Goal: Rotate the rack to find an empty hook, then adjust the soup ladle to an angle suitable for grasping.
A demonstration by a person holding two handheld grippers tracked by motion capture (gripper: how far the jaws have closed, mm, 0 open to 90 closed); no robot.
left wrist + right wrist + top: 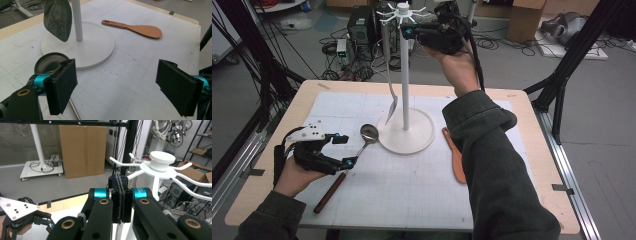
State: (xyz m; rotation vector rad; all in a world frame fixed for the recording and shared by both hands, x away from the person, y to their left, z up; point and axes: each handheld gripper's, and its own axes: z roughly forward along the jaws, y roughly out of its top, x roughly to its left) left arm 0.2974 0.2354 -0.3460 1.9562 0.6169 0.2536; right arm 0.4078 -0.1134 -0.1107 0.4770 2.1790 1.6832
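Right gripper (120, 202) fingers pressed together, raised by white rack (405, 75) top, beside hanging spatula (390, 107). Left gripper (117, 85) fingers wide apart, low over ladle (357, 152) on gridded worktop (412, 195). Wooden rice paddle (136, 28) lying past rack base. Beyond: grey floor, cables, cardboard box (83, 150)

Right claw (408, 33) by rack (405, 75) top, left claw (344, 150) open around ladle (354, 155).
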